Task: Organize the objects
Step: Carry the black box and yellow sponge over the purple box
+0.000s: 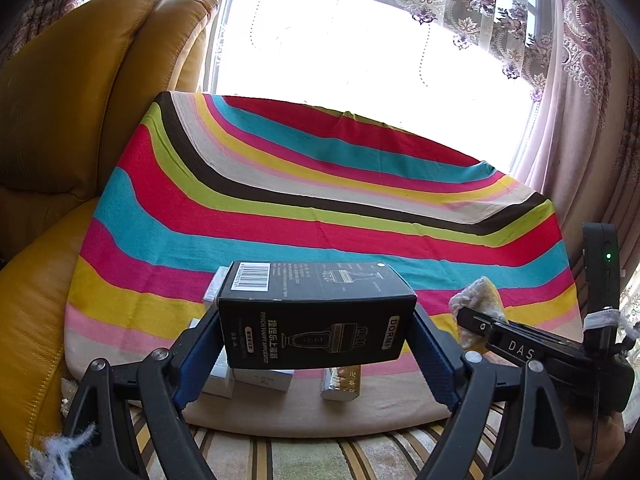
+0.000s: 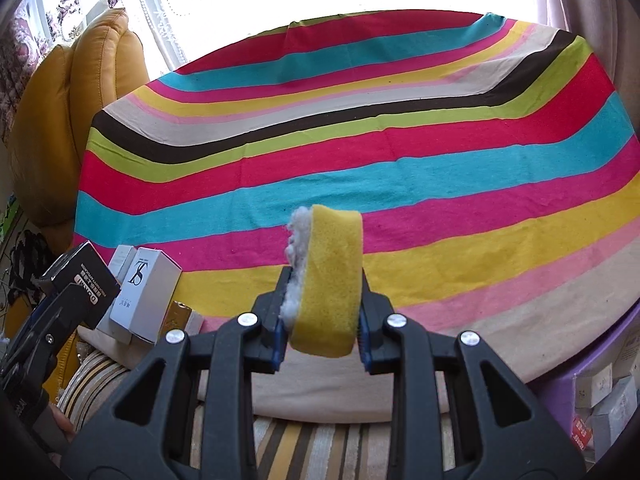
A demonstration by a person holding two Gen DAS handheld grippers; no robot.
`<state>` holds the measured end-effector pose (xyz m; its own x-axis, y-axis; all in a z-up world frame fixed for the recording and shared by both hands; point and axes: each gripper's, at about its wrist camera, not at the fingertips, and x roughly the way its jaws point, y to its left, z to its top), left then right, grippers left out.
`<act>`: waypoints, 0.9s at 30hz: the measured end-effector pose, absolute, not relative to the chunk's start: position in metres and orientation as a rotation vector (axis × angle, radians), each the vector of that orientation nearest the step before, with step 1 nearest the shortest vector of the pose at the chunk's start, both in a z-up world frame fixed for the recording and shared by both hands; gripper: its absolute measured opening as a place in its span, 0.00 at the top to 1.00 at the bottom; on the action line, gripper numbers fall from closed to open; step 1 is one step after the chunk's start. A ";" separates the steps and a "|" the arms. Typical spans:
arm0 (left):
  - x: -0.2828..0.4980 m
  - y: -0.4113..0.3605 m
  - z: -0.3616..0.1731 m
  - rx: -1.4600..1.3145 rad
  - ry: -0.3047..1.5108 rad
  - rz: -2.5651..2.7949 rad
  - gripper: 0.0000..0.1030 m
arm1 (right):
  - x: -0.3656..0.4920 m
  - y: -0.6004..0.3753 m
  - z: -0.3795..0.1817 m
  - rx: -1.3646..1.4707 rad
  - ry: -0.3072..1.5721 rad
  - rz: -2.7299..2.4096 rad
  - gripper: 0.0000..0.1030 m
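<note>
My left gripper (image 1: 316, 332) is shut on a black box (image 1: 316, 312) with a barcode, held above the near edge of the striped cloth table (image 1: 320, 200). Under it lie white boxes (image 1: 260, 378) and a gold packet (image 1: 340, 384). My right gripper (image 2: 322, 320) is shut on a yellow sponge (image 2: 330, 280) with a white fluffy side, held upright over the table's front edge. In the right wrist view the black box (image 2: 86, 284) and left gripper (image 2: 60, 320) show at the left, beside a white box (image 2: 144, 296) marked TS. The sponge (image 1: 478, 294) also shows at the right of the left wrist view.
A yellow leather sofa (image 1: 72, 120) stands left of the table. Curtains (image 1: 580, 80) and a bright window lie behind. A purple bin (image 2: 600, 380) with small boxes sits at the lower right. A striped rug (image 2: 320, 440) covers the floor in front.
</note>
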<state>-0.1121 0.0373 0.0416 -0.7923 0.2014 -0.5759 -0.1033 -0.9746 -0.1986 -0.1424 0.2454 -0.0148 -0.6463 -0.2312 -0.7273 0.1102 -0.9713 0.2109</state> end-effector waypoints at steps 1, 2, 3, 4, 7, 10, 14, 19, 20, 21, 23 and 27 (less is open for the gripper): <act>-0.111 0.041 0.042 -0.934 -0.231 2.810 0.15 | -0.139 0.251 -0.014 1.215 -0.230 -2.688 0.69; -0.111 0.046 0.042 -0.935 -0.225 2.800 0.15 | -0.135 0.257 -0.013 1.216 -0.243 -2.691 0.69; -0.109 0.052 0.041 -0.937 -0.218 2.790 0.15 | -0.131 0.262 -0.012 1.216 -0.250 -2.697 0.69; -0.108 0.057 0.041 -0.937 -0.210 2.779 0.15 | -0.127 0.266 -0.011 1.215 -0.255 -2.704 0.69; -0.104 0.073 0.041 -0.939 -0.185 2.743 0.15 | -0.114 0.281 -0.008 1.216 -0.270 -2.720 0.69; -0.101 0.089 0.042 -0.938 -0.161 2.707 0.15 | -0.102 0.299 -0.008 1.232 -0.290 -2.737 0.69; -0.097 0.111 0.041 -0.946 -0.133 2.638 0.15 | -0.086 0.326 -0.008 1.262 -0.353 -2.743 0.69; -0.090 0.142 0.041 -0.948 -0.084 2.551 0.15 | -0.064 0.359 -0.005 1.275 -0.395 -2.778 0.69; -0.089 0.148 0.041 -0.950 -0.079 2.532 0.15 | -0.060 0.366 -0.004 1.280 -0.404 -2.790 0.69; -0.088 0.155 0.041 -0.950 -0.070 2.516 0.15 | -0.057 0.373 -0.004 1.285 -0.409 -2.803 0.69; -0.084 0.167 0.042 -0.948 -0.053 2.482 0.15 | -0.050 0.389 -0.003 1.299 -0.425 -2.829 0.69; -0.076 0.192 0.044 -0.938 -0.007 2.425 0.15 | -0.035 0.418 -0.007 1.336 -0.451 -2.875 0.69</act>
<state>-0.0761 0.1921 0.0439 -0.6155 0.4822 -0.6234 -0.4788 -0.8570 -0.1903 -0.0347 0.4184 -0.0066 -0.6504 -0.0633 -0.7569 -0.1717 -0.9585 0.2277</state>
